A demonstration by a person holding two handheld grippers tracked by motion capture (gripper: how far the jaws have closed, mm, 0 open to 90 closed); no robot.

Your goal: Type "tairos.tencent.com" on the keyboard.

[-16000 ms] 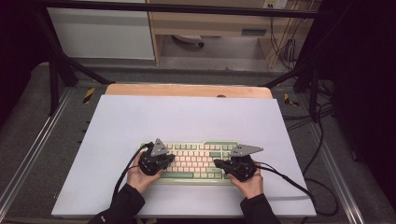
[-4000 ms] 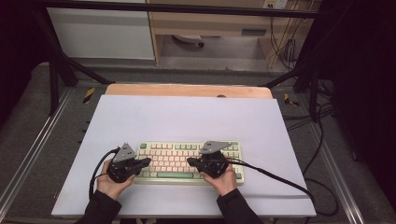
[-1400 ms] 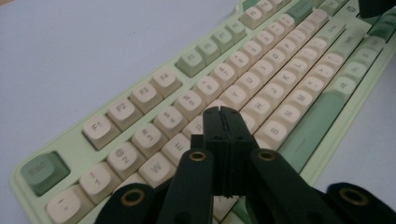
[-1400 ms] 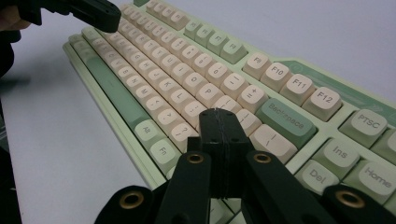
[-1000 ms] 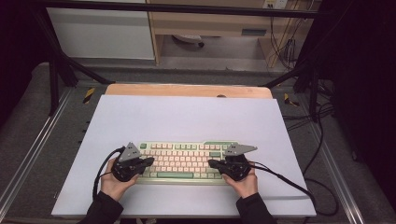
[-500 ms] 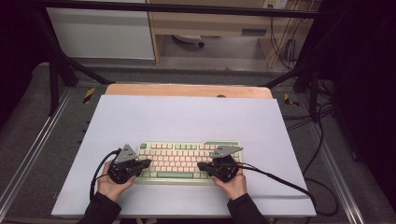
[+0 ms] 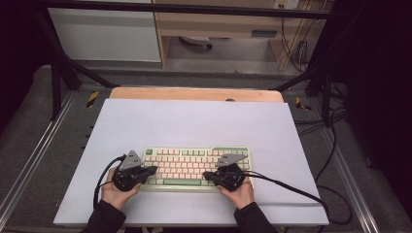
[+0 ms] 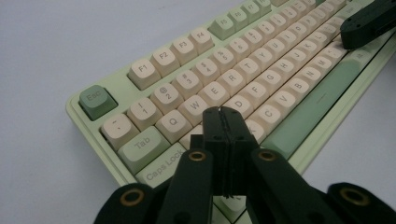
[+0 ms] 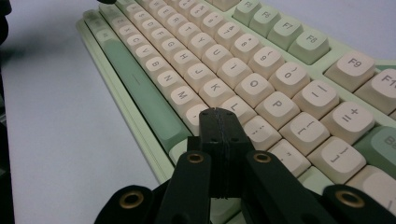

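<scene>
A pale green keyboard (image 7: 197, 167) with cream keys lies flat near the front of the white table top. My left gripper (image 7: 151, 171) is shut and empty, its tips low over the keyboard's left end. In the left gripper view the closed tips (image 8: 223, 112) hover above the keys just right of Caps Lock (image 8: 161, 164). My right gripper (image 7: 208, 175) is shut too, pointing left over the lower right keys. Its tips (image 9: 219, 114) hang over the keys just below the L key (image 9: 238, 108), near the green space bar (image 9: 140, 88). I cannot tell whether either gripper touches a key.
The white sheet (image 7: 194, 126) covers a wooden table whose bare edge (image 7: 194, 93) shows at the back. Black cables (image 7: 291, 189) trail from the right gripper across the sheet to the right. Metal frame rails (image 7: 29, 160) run along both sides.
Over the last second my right gripper slid left, from the keyboard's right end to over its lower right keys. The left gripper barely shifted. The keyboard stayed put.
</scene>
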